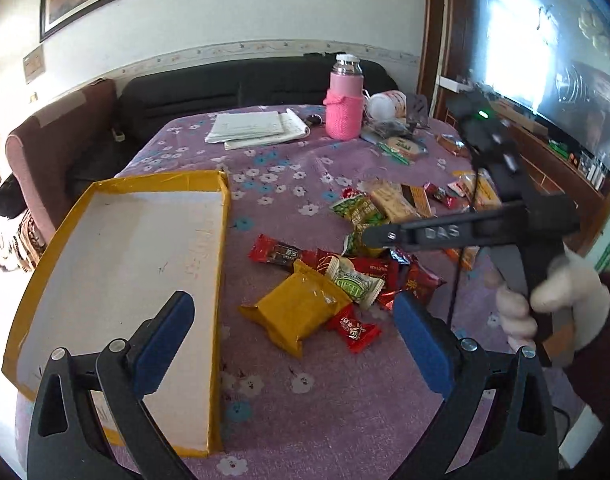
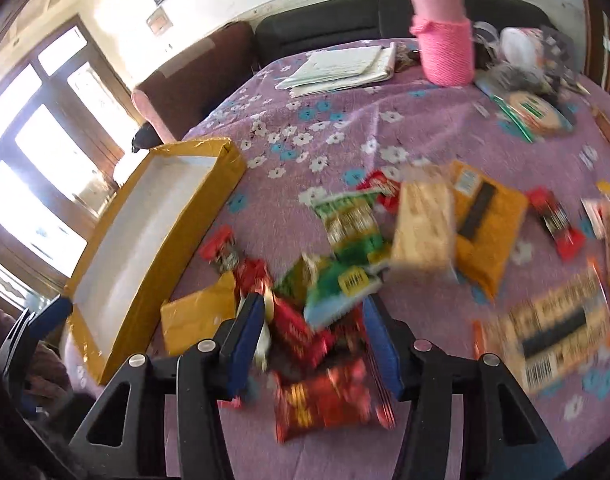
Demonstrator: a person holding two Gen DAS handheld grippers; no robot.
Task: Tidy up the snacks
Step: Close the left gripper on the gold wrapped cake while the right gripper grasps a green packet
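Observation:
A pile of wrapped snacks lies on the purple flowered tablecloth (image 1: 289, 412). A yellow packet (image 1: 299, 308) and a small red candy (image 1: 355, 330) lie between the pads of my left gripper (image 1: 293, 340), which is open and above them. A shallow yellow-edged box (image 1: 121, 264) with a white floor lies to the left; it also shows in the right wrist view (image 2: 145, 236). My right gripper (image 2: 313, 340) is open, low over red wrappers (image 2: 301, 334) and a green packet (image 2: 345, 280). It appears from the side in the left wrist view (image 1: 369, 236). The right wrist view is blurred.
A pink-sleeved bottle (image 1: 344, 100), papers (image 1: 257, 126) and a white cup (image 1: 387, 104) stand at the table's far side. More packets (image 2: 489, 220) lie to the right. A dark sofa (image 1: 209, 88) is behind the table.

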